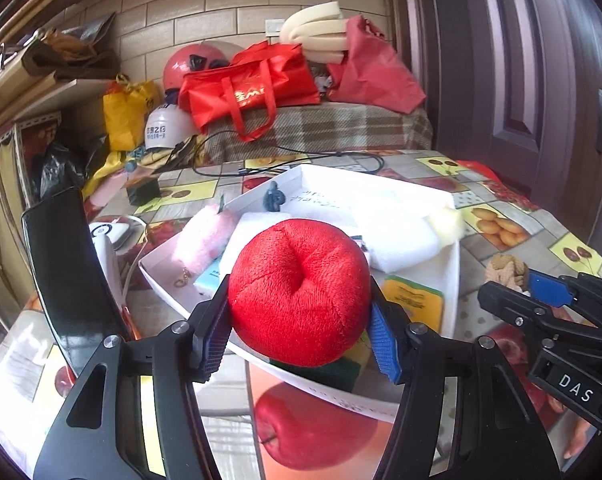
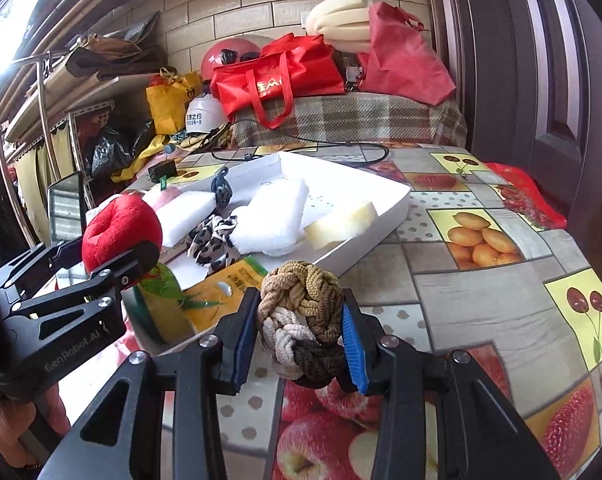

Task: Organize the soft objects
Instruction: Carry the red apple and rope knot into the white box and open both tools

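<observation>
My left gripper (image 1: 301, 336) is shut on a red plush apple (image 1: 299, 290), held above the near edge of a white tray (image 1: 453, 268). From the right wrist view the same red plush apple (image 2: 119, 230) shows at left in the left gripper (image 2: 133, 264). My right gripper (image 2: 301, 340) is shut on a braided knot of brown, tan and cream cord (image 2: 301, 312), over the fruit-print tablecloth (image 2: 481, 300) just right of the white tray (image 2: 381, 216). The tray holds white sponges (image 2: 273, 216), a yellow foam block (image 2: 341, 224), a leopard-print scrunchie (image 2: 215, 240) and a pink plush piece (image 1: 207, 238).
A black phone (image 1: 67, 280) stands upright at the table's left edge. A black cable (image 2: 301, 148) runs along the far edge. Behind stands a plaid-covered bench with red bags (image 1: 249, 88), helmets (image 1: 163, 128) and foam rolls (image 1: 317, 36). A dark door (image 2: 541, 80) lies at right.
</observation>
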`<control>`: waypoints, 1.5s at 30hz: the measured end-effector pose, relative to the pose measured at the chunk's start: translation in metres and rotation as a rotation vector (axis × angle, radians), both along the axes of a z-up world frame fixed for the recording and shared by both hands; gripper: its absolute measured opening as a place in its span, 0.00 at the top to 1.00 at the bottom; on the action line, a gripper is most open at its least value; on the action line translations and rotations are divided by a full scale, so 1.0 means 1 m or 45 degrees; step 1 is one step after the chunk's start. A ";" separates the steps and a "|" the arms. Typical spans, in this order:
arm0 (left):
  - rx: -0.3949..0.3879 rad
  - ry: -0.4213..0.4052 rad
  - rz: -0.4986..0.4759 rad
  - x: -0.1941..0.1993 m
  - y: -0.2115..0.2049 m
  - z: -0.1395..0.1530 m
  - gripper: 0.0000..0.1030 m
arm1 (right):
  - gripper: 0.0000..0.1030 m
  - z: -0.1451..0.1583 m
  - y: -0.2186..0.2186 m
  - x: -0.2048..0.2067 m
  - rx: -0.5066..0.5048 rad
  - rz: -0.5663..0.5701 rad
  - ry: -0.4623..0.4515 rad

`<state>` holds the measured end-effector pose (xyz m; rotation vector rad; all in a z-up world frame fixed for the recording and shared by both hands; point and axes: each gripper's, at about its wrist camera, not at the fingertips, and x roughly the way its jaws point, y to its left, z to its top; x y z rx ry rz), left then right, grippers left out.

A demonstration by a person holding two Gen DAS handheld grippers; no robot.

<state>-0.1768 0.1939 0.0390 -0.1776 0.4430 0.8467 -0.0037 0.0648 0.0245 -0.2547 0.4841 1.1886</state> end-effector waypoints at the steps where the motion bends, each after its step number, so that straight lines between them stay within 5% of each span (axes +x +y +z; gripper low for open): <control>1: 0.007 0.003 0.006 0.001 0.002 0.000 0.41 | 0.61 0.000 0.002 -0.001 0.005 -0.003 -0.007; 13: 0.100 -0.001 0.089 0.016 0.029 0.003 0.41 | 0.62 0.012 0.029 -0.018 0.115 0.017 -0.186; 33: 0.149 -0.027 0.098 0.040 0.073 0.007 0.41 | 0.60 0.013 0.092 0.028 0.073 -0.093 -0.090; 45: 0.015 -0.067 0.069 0.045 0.099 0.006 0.40 | 0.60 0.013 0.105 0.019 0.049 -0.038 -0.139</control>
